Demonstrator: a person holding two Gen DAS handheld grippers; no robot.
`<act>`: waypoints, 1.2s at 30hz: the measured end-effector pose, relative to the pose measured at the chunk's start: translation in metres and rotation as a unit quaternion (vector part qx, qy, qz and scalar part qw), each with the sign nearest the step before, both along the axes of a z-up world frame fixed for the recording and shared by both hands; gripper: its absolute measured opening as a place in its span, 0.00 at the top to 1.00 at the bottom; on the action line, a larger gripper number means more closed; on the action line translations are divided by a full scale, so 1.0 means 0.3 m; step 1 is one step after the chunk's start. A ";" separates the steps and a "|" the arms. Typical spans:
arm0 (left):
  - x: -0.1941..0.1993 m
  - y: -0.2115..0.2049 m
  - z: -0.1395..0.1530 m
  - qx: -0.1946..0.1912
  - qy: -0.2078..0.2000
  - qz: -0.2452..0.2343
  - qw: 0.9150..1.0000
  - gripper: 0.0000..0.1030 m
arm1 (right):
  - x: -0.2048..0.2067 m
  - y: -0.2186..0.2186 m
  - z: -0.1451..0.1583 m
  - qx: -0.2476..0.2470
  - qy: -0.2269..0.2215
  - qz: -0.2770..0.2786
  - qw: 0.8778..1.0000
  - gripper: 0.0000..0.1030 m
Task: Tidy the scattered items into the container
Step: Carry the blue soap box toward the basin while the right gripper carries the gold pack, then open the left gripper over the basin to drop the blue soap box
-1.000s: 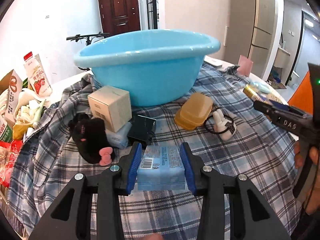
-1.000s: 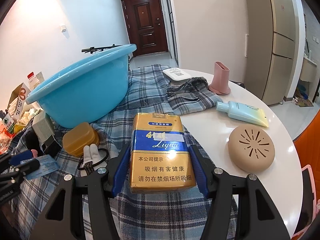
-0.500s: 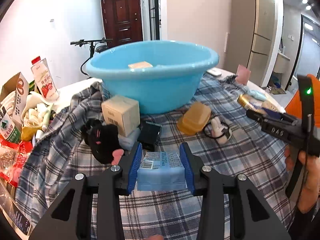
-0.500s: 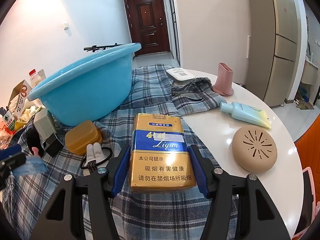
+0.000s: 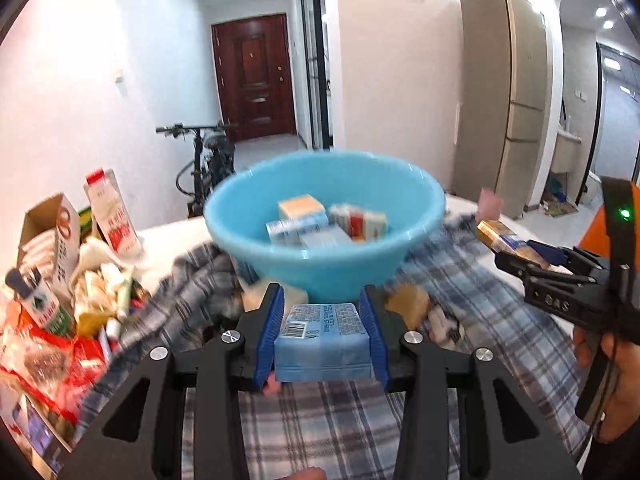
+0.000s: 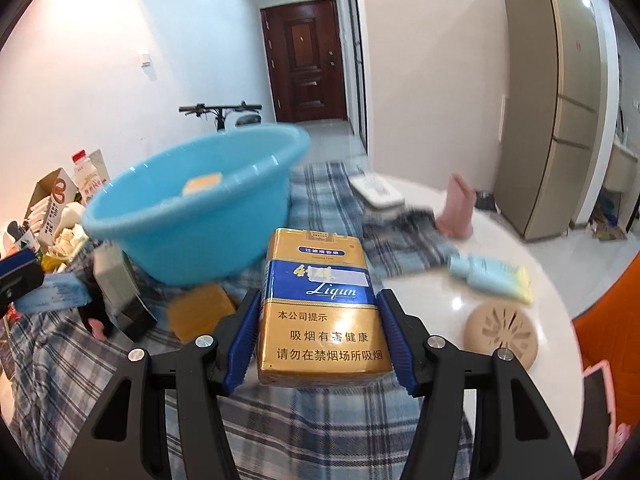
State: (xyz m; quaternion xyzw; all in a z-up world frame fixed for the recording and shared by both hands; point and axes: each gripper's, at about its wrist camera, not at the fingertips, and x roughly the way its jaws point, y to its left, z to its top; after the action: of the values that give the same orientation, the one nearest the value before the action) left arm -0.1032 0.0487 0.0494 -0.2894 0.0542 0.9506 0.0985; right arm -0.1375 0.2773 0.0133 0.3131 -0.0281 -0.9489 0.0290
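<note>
A light blue tissue pack point(image 5: 322, 342) sits between the blue pads of my left gripper point(image 5: 323, 320), which is shut on it, lifted in front of the blue basin point(image 5: 324, 264). Several small boxes point(image 5: 326, 222) lie inside the basin. My right gripper point(image 6: 320, 328) is shut on a gold and blue cigarette carton point(image 6: 320, 304), held above the plaid cloth point(image 6: 320, 432) to the right of the basin point(image 6: 192, 232). In the left wrist view the right gripper point(image 5: 532, 258) with the carton point(image 5: 504, 240) shows at the right edge, a hand point(image 5: 612, 392) below it.
On the cloth lie an amber case point(image 6: 200, 312), a beige box point(image 6: 114, 280) and a black plush toy point(image 6: 94, 316). A round beige disc point(image 6: 500, 332), a pale tube point(image 6: 492, 276) and a pink cup point(image 6: 458, 210) rest on the white table. Cartons and snack bags point(image 5: 60, 280) crowd the left.
Both grippers have risen with their loads, so the inside of the basin and its boxes now show. The items on the cloth have dropped lower in both views.
</note>
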 end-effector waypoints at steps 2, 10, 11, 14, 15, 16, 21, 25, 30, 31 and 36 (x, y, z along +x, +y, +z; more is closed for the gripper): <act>-0.020 -0.017 0.029 0.012 0.006 0.004 1.000 0.63 | -0.006 -0.037 0.053 0.009 0.013 0.007 1.000 0.41; -0.108 -0.056 0.103 0.022 0.027 0.029 0.999 0.63 | -0.079 -0.167 0.198 0.028 0.038 0.032 0.998 0.42; -0.118 -0.059 0.110 0.024 0.029 0.031 0.999 0.63 | -0.089 -0.183 0.214 0.030 0.042 0.035 0.998 0.42; -0.149 -0.069 0.129 0.028 0.033 0.032 0.999 0.63 | -0.118 -0.224 0.258 0.035 0.052 0.043 0.997 0.42; -0.160 -0.074 0.136 0.031 0.035 0.031 0.998 0.63 | -0.133 -0.237 0.273 0.035 0.054 0.046 0.997 0.42; -0.171 -0.081 0.144 0.034 0.037 0.032 0.998 0.63 | -0.148 -0.249 0.285 0.036 0.057 0.049 0.997 0.42; -0.236 -0.106 0.172 0.034 0.044 0.051 0.997 0.63 | -0.222 -0.292 0.309 0.036 0.059 0.057 0.996 0.42; -0.282 -0.114 0.179 0.037 0.044 0.057 0.997 0.63 | -0.279 -0.313 0.312 0.028 0.059 0.060 0.996 0.42; -0.332 -0.115 0.182 0.030 0.050 0.062 0.996 0.63 | -0.348 -0.337 0.304 0.015 0.053 0.063 0.997 0.42; -0.341 -0.116 0.182 0.030 0.051 0.062 0.996 0.63 | -0.360 -0.344 0.300 0.016 0.052 0.063 0.997 0.42; -0.378 -0.114 0.156 0.032 0.047 0.063 0.996 0.63 | -0.393 -0.372 0.282 0.039 0.047 0.065 0.996 0.42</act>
State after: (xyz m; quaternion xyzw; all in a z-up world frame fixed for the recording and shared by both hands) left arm -0.2164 0.0145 0.0961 -0.2437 0.0102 0.9688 0.0446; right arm -0.2554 0.1657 0.0978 0.2706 0.0304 -0.9589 0.0799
